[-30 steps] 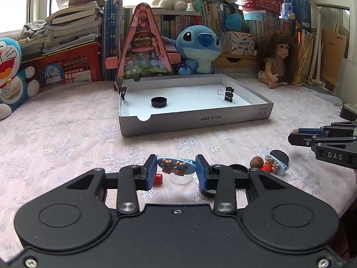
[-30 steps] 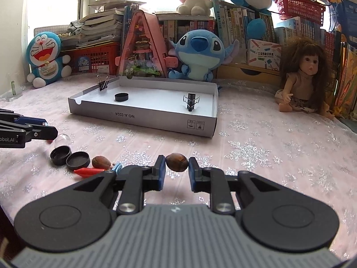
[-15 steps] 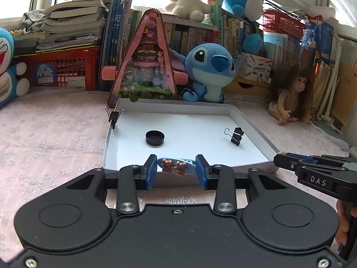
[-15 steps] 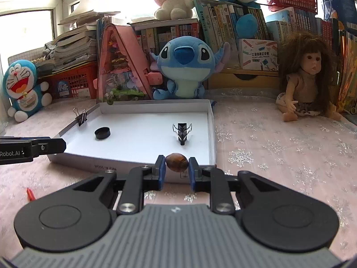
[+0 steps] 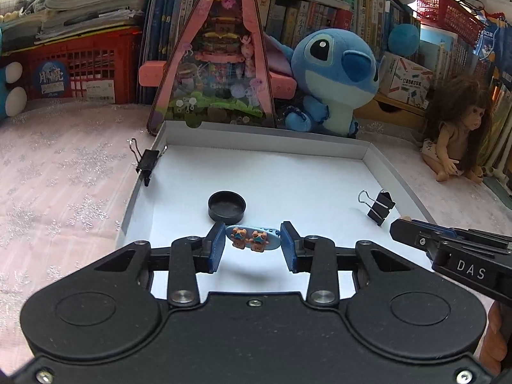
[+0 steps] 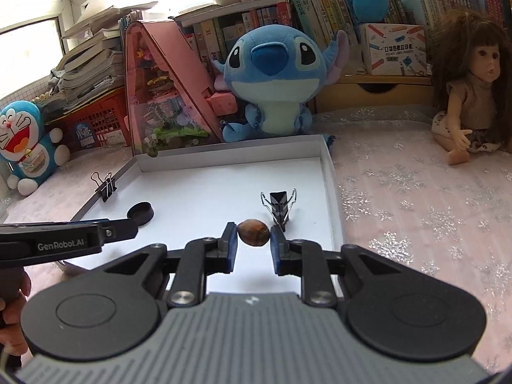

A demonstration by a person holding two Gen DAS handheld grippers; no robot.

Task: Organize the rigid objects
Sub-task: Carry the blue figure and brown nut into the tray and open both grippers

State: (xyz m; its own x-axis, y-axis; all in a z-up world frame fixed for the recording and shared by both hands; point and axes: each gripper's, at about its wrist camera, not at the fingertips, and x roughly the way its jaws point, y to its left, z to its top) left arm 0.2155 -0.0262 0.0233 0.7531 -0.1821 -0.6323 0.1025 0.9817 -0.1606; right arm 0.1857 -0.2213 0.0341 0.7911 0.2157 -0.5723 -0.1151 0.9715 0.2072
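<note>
Left hand-held gripper (image 5: 252,244) pinches a flat oval bear clip (image 5: 252,237).

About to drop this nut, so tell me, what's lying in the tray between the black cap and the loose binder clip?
Nothing: the right wrist view shows bare white tray floor between the black cap and the binder clip.

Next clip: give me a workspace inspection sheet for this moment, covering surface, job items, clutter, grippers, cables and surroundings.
Surface: pink snowflake tablecloth.
Job's things: white tray holds a black cap and a binder clip; another clip sits on its left wall.
Clutter: nothing seen loose on the cloth.
Grippers: left gripper shut on a blue bear clip over the tray; right gripper shut on a brown nut over the tray.
Cables: nothing seen.
Surroundings: blue plush, doll, pink triangular display, red crate, books.
</note>
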